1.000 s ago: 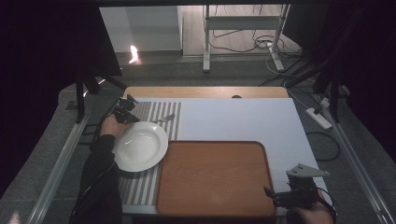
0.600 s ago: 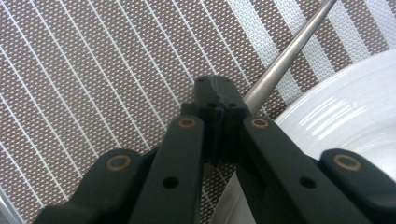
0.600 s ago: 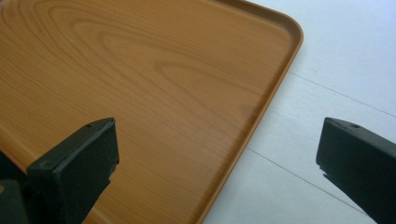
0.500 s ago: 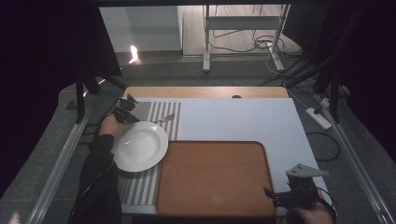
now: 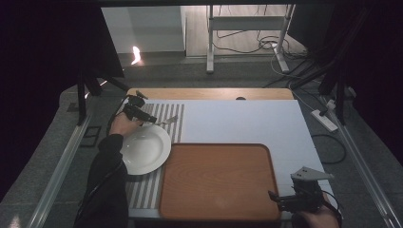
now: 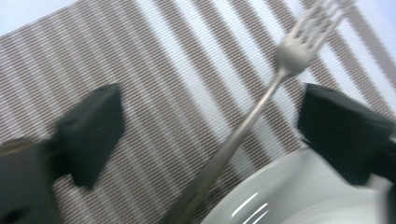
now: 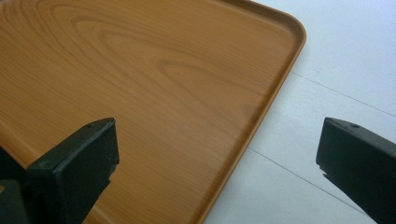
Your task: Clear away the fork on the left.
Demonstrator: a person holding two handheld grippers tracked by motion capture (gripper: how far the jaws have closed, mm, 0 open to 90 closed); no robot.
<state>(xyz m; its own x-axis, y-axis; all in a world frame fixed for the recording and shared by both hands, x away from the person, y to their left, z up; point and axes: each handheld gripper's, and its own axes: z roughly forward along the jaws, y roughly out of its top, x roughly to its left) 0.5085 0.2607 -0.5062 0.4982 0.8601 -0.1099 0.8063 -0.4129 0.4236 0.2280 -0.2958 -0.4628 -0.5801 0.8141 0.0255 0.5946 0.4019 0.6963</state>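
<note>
Fork [image 6: 261, 107]: metal, flat on the striped placemat [image 6: 154, 79] at the table's far left, handle just beside the white plate [image 5: 145, 149] (nothing in it). Left gripper [image 5: 153, 119]: over the fork, jaws wide apart astride its handle, gripping nothing. Right gripper [image 5: 274, 196]: near right, jaws wide apart, holding nothing, at the bare wooden tray [image 7: 140, 84].

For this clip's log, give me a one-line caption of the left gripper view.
Open left gripper straddles a fork on the striped placemat, beside the white plate.

White plate [image 5: 145, 149] — striped mat [image 5: 166, 114]
</note>
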